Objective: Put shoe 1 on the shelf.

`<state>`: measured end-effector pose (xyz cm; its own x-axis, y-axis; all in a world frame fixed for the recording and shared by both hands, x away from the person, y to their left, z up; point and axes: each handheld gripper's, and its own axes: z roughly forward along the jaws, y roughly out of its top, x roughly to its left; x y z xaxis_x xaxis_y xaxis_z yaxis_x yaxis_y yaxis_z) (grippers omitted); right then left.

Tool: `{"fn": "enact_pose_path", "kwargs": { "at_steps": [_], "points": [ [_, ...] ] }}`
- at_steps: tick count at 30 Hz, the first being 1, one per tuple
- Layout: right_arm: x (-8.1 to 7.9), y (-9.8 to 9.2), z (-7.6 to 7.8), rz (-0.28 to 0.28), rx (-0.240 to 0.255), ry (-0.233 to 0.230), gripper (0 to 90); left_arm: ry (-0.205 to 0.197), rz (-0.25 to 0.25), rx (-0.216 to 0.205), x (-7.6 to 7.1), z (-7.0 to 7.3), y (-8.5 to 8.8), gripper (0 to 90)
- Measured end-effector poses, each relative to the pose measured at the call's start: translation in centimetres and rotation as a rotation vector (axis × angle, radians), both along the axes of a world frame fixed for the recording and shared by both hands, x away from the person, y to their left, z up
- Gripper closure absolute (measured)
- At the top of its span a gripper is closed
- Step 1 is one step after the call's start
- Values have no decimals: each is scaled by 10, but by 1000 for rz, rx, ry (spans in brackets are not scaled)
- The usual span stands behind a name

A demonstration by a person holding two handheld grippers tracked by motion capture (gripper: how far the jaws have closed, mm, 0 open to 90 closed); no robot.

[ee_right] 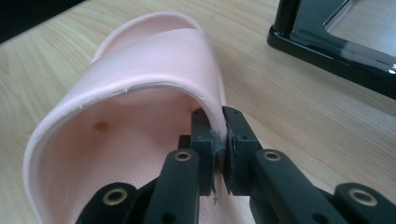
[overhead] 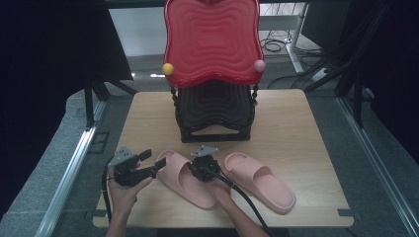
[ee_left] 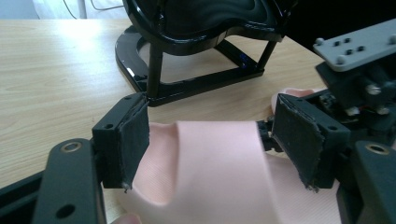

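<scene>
Two pink slippers lie on the wooden table [overhead: 291, 123]. My right gripper [overhead: 200, 168] is shut on the strap edge of the left slipper [overhead: 185, 185], pinching the thin pink rim [ee_right: 212, 119] between its jaws [ee_right: 217, 140]. My left gripper [overhead: 153, 159] is open at that slipper's toe end, its pads [ee_left: 135, 140] standing on either side of the pink strap [ee_left: 219, 172] without touching it. The right slipper [overhead: 262, 182] lies flat and untouched beside them.
A black shoe rack [overhead: 212, 113] with a red wavy top shelf [overhead: 212, 39] stands at the table's middle back, close behind the slippers. Its black base frame [ee_left: 187, 88] is just beyond the left gripper. Bare wood lies to the left and right of the rack.
</scene>
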<state>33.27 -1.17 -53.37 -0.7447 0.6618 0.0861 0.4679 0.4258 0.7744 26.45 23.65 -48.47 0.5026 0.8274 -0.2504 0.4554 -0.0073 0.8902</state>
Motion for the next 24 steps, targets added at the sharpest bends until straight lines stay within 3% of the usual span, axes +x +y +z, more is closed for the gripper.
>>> {"fn": "enact_pose_path", "kwargs": {
  "at_steps": [9, 24],
  "points": [
    [-19, -26, 23, -22, 62, -61, 843, -6, 25, -12, -2, 2, 9, 276],
    [-50, -90, 71, -89, 189, -180, 843, 15, 24, -12, -2, -3, 7, 273]
  ]
}}
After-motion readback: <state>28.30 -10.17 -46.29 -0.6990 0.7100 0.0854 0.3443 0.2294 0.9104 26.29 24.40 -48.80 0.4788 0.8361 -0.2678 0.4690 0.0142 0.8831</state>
